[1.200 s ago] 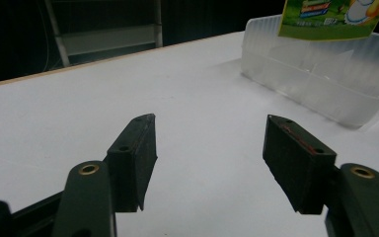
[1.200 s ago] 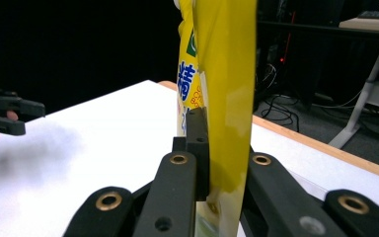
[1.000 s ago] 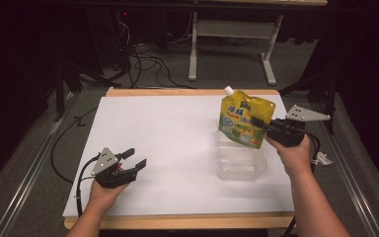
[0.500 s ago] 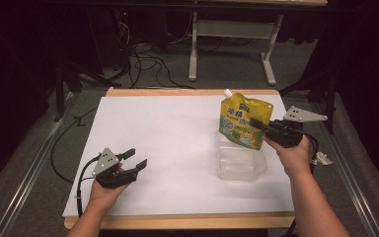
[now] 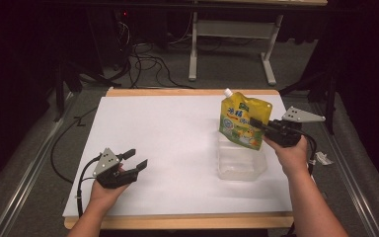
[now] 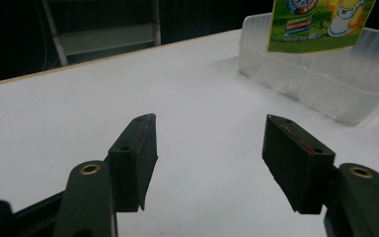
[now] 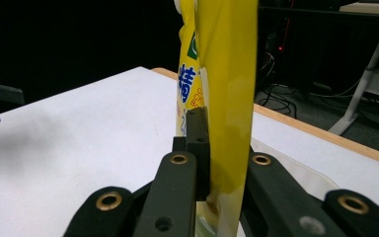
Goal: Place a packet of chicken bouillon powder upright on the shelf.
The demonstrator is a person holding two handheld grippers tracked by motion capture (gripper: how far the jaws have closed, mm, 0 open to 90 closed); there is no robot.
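A yellow spouted drink pouch [image 5: 242, 121] with a white cap hangs upright over a clear plastic container [image 5: 241, 160] on the white table top. My right gripper [image 5: 257, 123] is shut on the pouch's right edge; in the right gripper view the yellow pouch [image 7: 224, 94] is pinched between the black jaws. The pouch's bottom edge [image 6: 321, 24] sits just above the container's rim [image 6: 316, 79] in the left gripper view. My left gripper [image 5: 134, 162] rests low at the table's front left, open, with nothing between its fingers [image 6: 138, 158].
The white sheet [image 5: 168, 143] covers a wooden table with bare room across its middle and left. Behind the table stand a metal desk frame [image 5: 232, 44] and loose cables on the floor [image 5: 143, 59]. A small white item [image 5: 322, 159] lies off the right edge.
The pouch and my right gripper have shifted slightly, staying over the container. The left gripper has stayed where it was.
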